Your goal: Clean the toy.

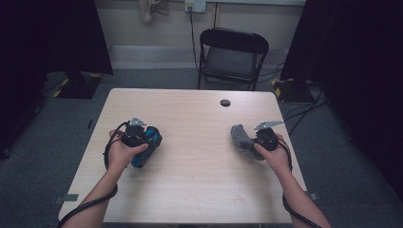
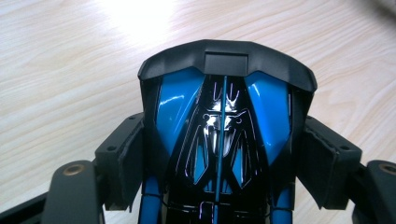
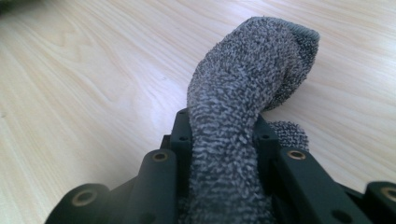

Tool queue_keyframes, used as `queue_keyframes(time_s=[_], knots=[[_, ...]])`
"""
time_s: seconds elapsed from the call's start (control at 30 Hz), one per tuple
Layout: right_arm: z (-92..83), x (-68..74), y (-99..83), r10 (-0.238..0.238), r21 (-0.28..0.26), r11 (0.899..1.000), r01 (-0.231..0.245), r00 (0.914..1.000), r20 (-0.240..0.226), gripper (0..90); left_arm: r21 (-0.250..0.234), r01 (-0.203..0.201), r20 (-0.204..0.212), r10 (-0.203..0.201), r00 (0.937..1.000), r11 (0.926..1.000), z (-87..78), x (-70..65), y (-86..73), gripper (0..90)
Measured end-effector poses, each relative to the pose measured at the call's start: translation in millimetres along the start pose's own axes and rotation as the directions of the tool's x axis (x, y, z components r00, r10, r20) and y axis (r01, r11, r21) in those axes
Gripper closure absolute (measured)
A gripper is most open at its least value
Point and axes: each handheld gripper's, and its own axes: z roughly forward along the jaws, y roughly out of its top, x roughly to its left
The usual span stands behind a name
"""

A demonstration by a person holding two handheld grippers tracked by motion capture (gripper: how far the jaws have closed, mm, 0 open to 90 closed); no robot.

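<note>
**Toy car in your left gripper, grey cloth in your right**

Your left gripper (image 2: 219,154) is clamped on a blue and black toy car (image 2: 224,121): the two pads press against the car's sides, and its black spoiler end points away from the gripper camera. In the high view the car (image 1: 148,142) sits over the left half of the tabletop (image 1: 190,175), nearer the left edge than the middle, with your left hand (image 1: 121,153) wrapped around the gripper body behind it.

Your right gripper (image 3: 224,135) is closed tight on a grey fuzzy cloth (image 3: 247,79). The cloth rises from between the jaws, bends over to one side and droops at its tip; a small flap of it hangs beside one jaw. In the high view the cloth (image 1: 240,137) is over the right half of the tabletop, near the right edge, with your right hand (image 1: 275,154) behind it.

The two things are well apart. A small dark round hole (image 1: 225,102) lies near the tabletop's far edge, and a black folding chair (image 1: 232,57) stands beyond that edge.
</note>
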Motion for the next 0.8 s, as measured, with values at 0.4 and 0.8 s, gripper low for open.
queue_keyframes(time_s=[0.4,0.8], knots=[[-2.9,-20.7,-12.4,0.062,-0.006,0.998,-0.062,0.9959,0.065,69.1,0.015,0.020,-0.029,-0.019,0.9994,0.9997,1.3,12.8,-4.2,25.2],[-0.4,-30.6,-24.5,0.100,0.002,0.995,-0.101,0.9899,0.100,67.9,0.043,-0.004,-0.049,0.006,0.9988,0.9991,12.2,12.7,-7.8,25.3]])
